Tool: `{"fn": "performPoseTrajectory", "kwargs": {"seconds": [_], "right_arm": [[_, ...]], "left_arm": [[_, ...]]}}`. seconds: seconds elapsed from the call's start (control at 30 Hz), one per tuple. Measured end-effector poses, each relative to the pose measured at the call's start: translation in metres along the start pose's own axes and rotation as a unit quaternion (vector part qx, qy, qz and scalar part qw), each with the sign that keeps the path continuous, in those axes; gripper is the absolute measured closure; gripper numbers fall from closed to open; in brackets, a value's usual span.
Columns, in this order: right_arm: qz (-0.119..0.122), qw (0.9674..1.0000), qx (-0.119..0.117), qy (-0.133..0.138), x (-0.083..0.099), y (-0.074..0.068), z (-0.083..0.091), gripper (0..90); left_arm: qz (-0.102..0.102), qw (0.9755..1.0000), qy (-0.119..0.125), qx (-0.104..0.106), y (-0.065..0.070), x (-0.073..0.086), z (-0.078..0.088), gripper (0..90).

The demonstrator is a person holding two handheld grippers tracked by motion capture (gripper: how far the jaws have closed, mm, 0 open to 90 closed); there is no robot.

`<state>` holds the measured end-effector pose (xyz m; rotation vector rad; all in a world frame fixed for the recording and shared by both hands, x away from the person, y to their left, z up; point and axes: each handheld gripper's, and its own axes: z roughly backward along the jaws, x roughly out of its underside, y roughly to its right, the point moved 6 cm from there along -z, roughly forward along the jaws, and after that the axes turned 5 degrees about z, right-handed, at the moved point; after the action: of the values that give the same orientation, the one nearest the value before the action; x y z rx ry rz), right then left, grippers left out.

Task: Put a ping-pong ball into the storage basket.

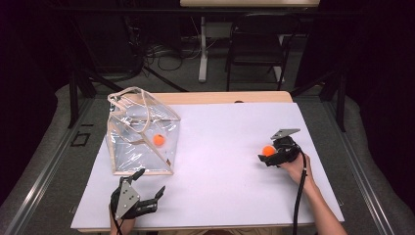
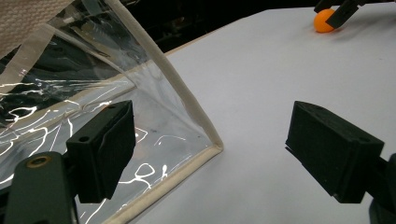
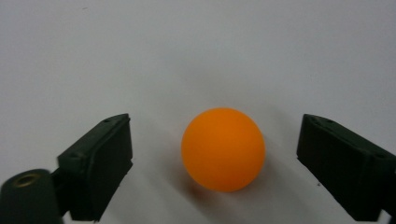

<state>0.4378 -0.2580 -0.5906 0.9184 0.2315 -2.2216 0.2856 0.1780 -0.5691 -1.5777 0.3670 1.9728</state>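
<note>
- The right gripper (image 1: 266, 155) has its jaws spread around an orange ball (image 3: 223, 149), with a gap on each side, so nothing is gripped.
- That ball lies on the white table (image 1: 220, 142), well to the right of the clear bag (image 1: 142, 134).
- The left gripper (image 1: 149, 183) stands wide open and empty, just in front of the clear bag's near corner.
- A second orange ball (image 1: 158, 140) sits inside the clear bag.

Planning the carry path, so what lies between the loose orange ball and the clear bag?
Nothing: in the high view, bare white tabletop separates orange ball from clear bag.
</note>
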Motion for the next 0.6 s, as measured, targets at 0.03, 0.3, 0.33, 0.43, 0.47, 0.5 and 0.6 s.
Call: {"fn": "performPoseTrajectory", "kwargs": {"seconds": [0.03,0.3,0.33,0.43,0.47,0.5,0.6], "right_arm": [[0.001,1.0,0.001,-0.001,0.0,0.0,0.0006,14.1],[0.008,0.9998,0.015,-0.012,0.0018,0.0,0.0028,30.4],[0.007,0.9997,0.019,-0.015,0.0019,0.0002,0.0031,32.6],[0.008,0.9995,0.023,-0.02,0.002,0.0007,0.0038,40.0],[0.008,0.9995,0.023,-0.021,0.0019,0.0008,0.0038,40.9],[0.007,0.9995,0.023,-0.022,0.002,0.001,0.0039,42.5],[0.007,0.9995,0.022,-0.023,0.0024,0.0015,0.0033,48.2]], "left_arm": [[0.0,1.0,0.0,0.0,-0.0001,0.0001,-0.0002,15.6],[0.001,1.0,-0.001,0.001,-0.0001,0.0001,-0.0007,15.6],[0.001,1.0,-0.001,0.001,-0.0001,0.0001,-0.0008,15.6],[0.0,1.0,-0.002,-0.001,-0.0007,0.0003,-0.0007,15.6],[-0.001,1.0,-0.002,-0.001,-0.0009,0.0002,-0.0005,15.6],[0.0,1.0,-0.002,-0.001,-0.0008,0.0002,-0.0004,15.6],[0.0,1.0,-0.002,0.001,-0.0005,0.0003,-0.0006,15.6]]}}
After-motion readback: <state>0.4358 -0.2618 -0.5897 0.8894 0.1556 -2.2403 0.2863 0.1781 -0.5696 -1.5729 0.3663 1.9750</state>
